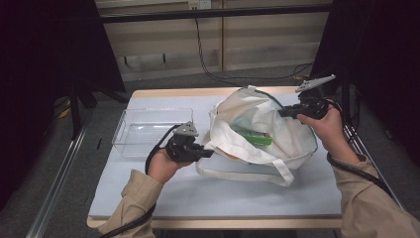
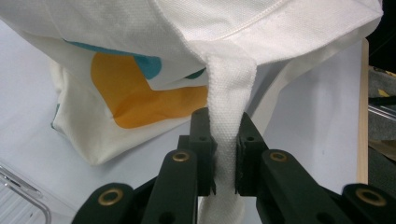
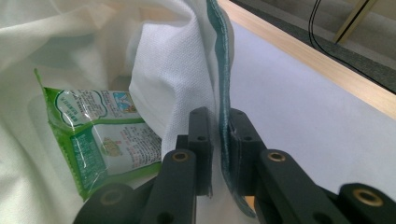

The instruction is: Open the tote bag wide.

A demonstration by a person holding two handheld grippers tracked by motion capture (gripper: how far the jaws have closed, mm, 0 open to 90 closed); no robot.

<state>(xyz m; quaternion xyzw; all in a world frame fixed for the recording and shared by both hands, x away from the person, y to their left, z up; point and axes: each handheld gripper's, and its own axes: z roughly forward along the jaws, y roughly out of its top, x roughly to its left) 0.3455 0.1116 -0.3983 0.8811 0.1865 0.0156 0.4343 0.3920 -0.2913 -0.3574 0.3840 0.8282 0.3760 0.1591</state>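
A white tote bag [image 1: 257, 119] lies open on the table, held up by its two sides. My left gripper [image 1: 210, 152] is shut on the bag's white handle strap [image 2: 229, 88] at the bag's left side; in the left gripper view the strap runs down between the jaws of the left gripper [image 2: 224, 128]. My right gripper [image 1: 283, 113] is shut on the bag's teal-edged rim [image 3: 223, 70] at the far right, and the right gripper [image 3: 218, 119] has this edge pinched between its jaws. A green packet [image 1: 255, 139] lies inside the bag [image 3: 100, 135].
A clear plastic box [image 1: 148, 130] stands on the left part of the pale blue table [image 1: 198, 193]. The bag's outer side shows an orange and teal print [image 2: 135, 95]. A second strap loop [image 1: 247, 173] lies on the table in front of the bag. A black cable [image 1: 208, 64] hangs behind the table.
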